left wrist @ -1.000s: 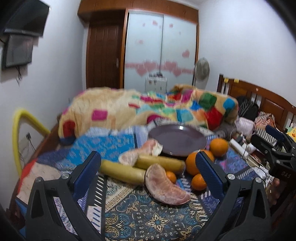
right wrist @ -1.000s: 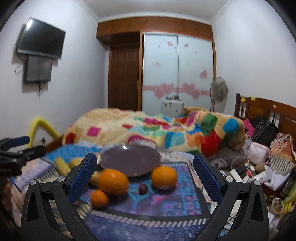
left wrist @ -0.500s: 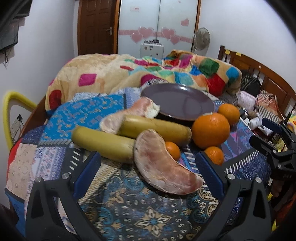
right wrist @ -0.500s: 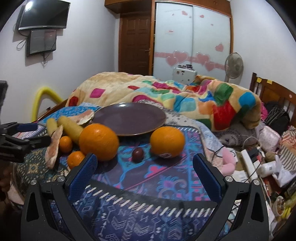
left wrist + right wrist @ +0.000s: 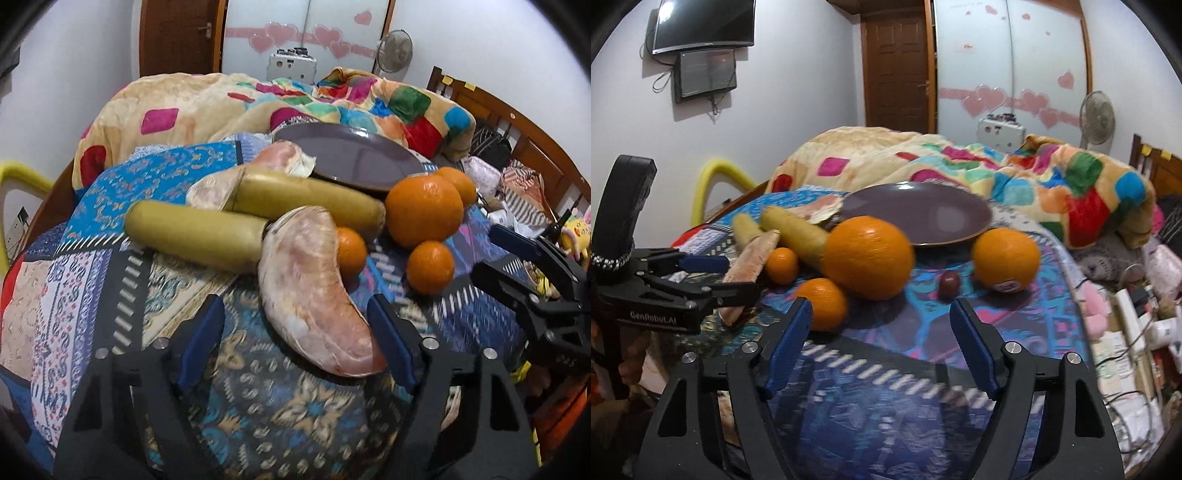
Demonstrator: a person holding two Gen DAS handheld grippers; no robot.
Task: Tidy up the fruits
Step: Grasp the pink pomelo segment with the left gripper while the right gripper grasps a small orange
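Observation:
A pink pomelo wedge (image 5: 317,288) lies on the patterned bedspread, its near end between the fingers of my open left gripper (image 5: 297,341). Behind it lie two yellow-green fruits (image 5: 199,234), a second pomelo piece (image 5: 280,158), a big orange (image 5: 424,210), small oranges (image 5: 430,267) and an empty brown plate (image 5: 354,158). My right gripper (image 5: 881,345) is open and empty, just short of the big orange (image 5: 870,256) and a small orange (image 5: 823,301). A dark red fruit (image 5: 949,282) and another orange (image 5: 1006,260) lie further right.
A bright patchwork blanket (image 5: 960,162) is heaped behind the plate. Clutter, cables and bags (image 5: 1126,317) fill the right side by the wooden headboard. The left gripper shows at the left of the right wrist view (image 5: 701,277); the right gripper shows at the right of the left wrist view (image 5: 532,273).
Both grippers have moved forward and down toward the fruit, which now looms larger. The left gripper's fingers have narrowed around the near end of the pomelo wedge.

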